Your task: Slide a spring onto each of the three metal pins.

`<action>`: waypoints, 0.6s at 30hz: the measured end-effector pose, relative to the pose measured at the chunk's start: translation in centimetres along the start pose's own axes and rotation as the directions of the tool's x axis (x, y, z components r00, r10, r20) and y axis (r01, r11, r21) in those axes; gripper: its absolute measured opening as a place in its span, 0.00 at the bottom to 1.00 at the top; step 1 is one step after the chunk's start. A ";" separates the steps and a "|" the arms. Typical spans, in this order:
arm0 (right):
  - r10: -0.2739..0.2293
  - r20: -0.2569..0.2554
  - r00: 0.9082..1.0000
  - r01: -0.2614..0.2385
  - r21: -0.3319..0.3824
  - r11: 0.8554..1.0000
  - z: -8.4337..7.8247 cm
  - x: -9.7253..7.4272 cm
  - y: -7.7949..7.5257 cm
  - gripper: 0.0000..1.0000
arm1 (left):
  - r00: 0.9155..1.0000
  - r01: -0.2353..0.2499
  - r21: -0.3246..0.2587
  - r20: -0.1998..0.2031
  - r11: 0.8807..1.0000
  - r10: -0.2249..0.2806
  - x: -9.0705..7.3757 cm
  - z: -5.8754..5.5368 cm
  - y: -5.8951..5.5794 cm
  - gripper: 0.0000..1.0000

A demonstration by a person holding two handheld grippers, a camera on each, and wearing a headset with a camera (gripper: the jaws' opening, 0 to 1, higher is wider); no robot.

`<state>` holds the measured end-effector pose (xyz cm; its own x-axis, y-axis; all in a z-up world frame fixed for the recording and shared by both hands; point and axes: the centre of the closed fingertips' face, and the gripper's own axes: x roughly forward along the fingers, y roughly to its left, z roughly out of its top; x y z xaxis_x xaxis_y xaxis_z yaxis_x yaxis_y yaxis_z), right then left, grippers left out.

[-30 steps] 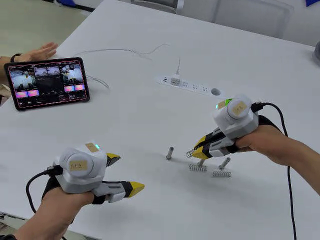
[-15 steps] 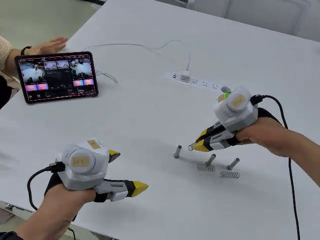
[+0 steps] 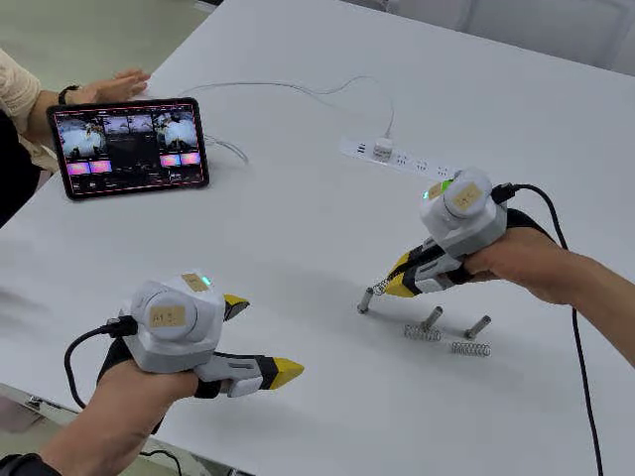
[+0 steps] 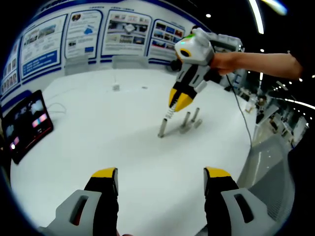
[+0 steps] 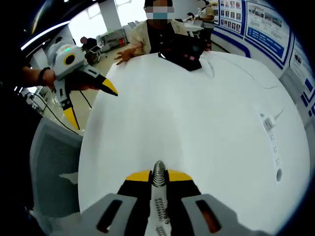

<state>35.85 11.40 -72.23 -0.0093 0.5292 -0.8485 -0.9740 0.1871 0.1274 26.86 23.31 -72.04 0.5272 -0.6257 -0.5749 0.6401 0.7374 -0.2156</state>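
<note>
Jaws of the right gripper (image 3: 385,288), centre right in the head view, pinch a spring (image 5: 158,173) lengthwise. Its free end points down, just above the leftmost pin (image 3: 365,300), apparently lined up for threading. Loose springs (image 3: 422,333) lie beside the other pins (image 3: 432,317), lower right. The left gripper (image 3: 264,337), lower left, is spread and holds nothing.

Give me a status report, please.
Right gripper shut on spring, its end at leftmost pin. Left gripper open, apart. Two springs lie by other pins. Nothing blocking.
</note>
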 end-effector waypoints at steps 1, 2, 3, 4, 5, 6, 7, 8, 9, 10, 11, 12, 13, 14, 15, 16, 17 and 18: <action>0.002 -0.003 1.000 -0.002 -0.002 1.000 0.0 0.1 0.0 0.12 | 1.000 -0.001 -0.001 0.000 1.000 0.001 -0.1 -0.1 0.0 0.72; 0.002 -0.005 1.000 -0.002 -0.004 1.000 0.0 0.2 0.0 0.12 | 1.000 -0.002 -0.002 -0.001 1.000 0.002 -0.1 -0.1 0.1 0.72; 0.003 -0.009 1.000 -0.003 -0.006 1.000 0.1 0.3 0.0 0.12 | 1.000 -0.003 -0.003 -0.001 1.000 0.003 -0.1 -0.1 0.1 0.72; 0.004 -0.012 1.000 -0.004 -0.010 1.000 0.0 0.4 -0.1 0.12 | 1.000 -0.003 -0.005 -0.001 1.000 0.003 -0.2 -0.2 0.1 0.72; 0.005 -0.015 1.000 -0.005 -0.011 1.000 0.0 0.4 -0.2 0.12 | 1.000 -0.004 -0.006 -0.001 1.000 0.004 -0.2 -0.2 0.2 0.72; 0.007 -0.018 1.000 -0.007 -0.013 1.000 0.0 0.5 -0.2 0.12 | 1.000 -0.004 -0.006 -0.001 1.000 0.004 -0.3 -0.2 0.2 0.72; 0.007 -0.020 1.000 -0.007 -0.015 1.000 0.0 0.6 -0.3 0.12 | 1.000 -0.005 -0.007 -0.001 1.000 0.005 -0.3 -0.2 0.2 0.72; 0.007 -0.024 1.000 -0.007 -0.017 1.000 0.1 0.6 -0.3 0.12 | 1.000 -0.006 -0.008 -0.001 1.000 0.006 -0.3 -0.3 0.2 0.72; 0.008 -0.028 1.000 -0.008 -0.018 1.000 0.0 0.7 -0.3 0.12 | 1.000 -0.007 -0.008 -0.001 1.000 0.007 -0.4 -0.3 0.3 0.72; 0.008 -0.031 1.000 -0.008 -0.018 1.000 0.1 0.7 -0.3 0.12 | 1.000 -0.007 -0.009 -0.001 1.000 0.007 -0.4 -0.3 0.3 0.72; 0.008 -0.031 0.999 -0.009 -0.020 1.000 0.2 0.7 -0.3 0.12 | 1.000 -0.007 -0.011 0.000 1.000 0.007 -0.4 -0.3 0.3 0.71; 0.010 -0.030 0.999 -0.010 -0.021 1.000 0.2 0.8 -0.3 0.12 | 1.000 -0.007 -0.011 0.000 1.000 0.007 -0.4 -0.3 0.4 0.71; 0.010 -0.031 0.999 -0.011 -0.021 1.000 0.3 0.8 -0.4 0.12 | 1.000 -0.007 -0.012 0.001 1.000 0.007 -0.4 -0.3 0.4 0.71; 0.011 -0.034 0.999 -0.012 -0.022 1.000 0.3 0.9 -0.4 0.12 | 1.000 -0.007 -0.012 0.000 1.000 0.007 -0.4 -0.3 0.4 0.71; 0.012 -0.038 0.999 -0.013 -0.023 1.000 0.2 1.0 -0.4 0.12 | 1.000 -0.008 -0.013 0.000 1.000 0.008 -0.4 -0.3 0.4 0.71; 0.012 -0.041 0.999 -0.013 -0.025 1.000 0.3 1.2 -0.4 0.12 | 1.000 -0.007 -0.013 0.001 1.000 0.007 -0.4 -0.3 0.4 0.71; 0.013 -0.044 0.999 -0.014 -0.028 1.000 0.3 1.3 -0.4 0.12 | 1.000 -0.007 -0.014 0.002 1.000 0.007 -0.5 -0.3 0.4 0.71; 0.013 -0.046 0.999 -0.014 -0.031 0.999 0.3 1.4 -0.4 0.12 | 1.000 -0.008 -0.014 0.003 1.000 0.008 -0.5 -0.3 0.5 0.71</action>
<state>36.33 12.35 -73.33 -0.0323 0.4928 -0.8696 -0.9804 0.1537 0.1235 26.76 24.00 -72.07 0.5338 -0.6204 -0.5746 0.6278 0.7460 -0.2222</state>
